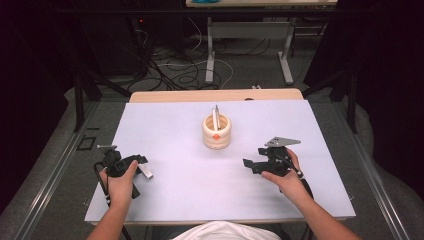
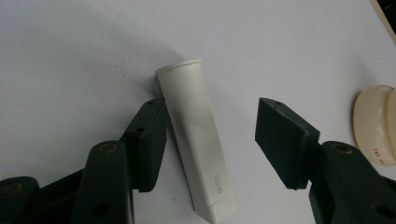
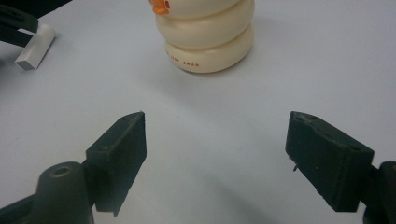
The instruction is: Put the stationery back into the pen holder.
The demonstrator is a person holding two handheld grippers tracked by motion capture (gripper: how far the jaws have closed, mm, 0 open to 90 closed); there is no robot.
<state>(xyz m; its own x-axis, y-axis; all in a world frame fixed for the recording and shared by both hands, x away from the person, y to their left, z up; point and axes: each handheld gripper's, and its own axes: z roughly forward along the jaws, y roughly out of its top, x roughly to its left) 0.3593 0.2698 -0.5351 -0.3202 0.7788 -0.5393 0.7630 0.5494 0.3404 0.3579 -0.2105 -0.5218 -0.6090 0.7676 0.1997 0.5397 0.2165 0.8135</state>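
My left claw (image 2: 210, 140) stood apart around the tube (image 2: 196, 140), one pad touching; I judged centring first best. Right claw (image 3: 215, 158) apart, idle.

Both the left gripper (image 2: 210, 140) and right gripper (image 3: 215, 158) gape wide, seemingly hovering low.

My table (image 1: 165, 200) white-topped; beyond it grey floor (image 1: 250, 75), tangled cables (image 1: 175, 70), metal desk legs (image 1: 286, 55), dark surroundings.

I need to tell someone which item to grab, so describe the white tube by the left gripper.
On the white table, near its left edge, the white tube lies flat between the left gripper's open fingers. Unlike the ringed cream holder standing mid-table, it is slim and smooth.
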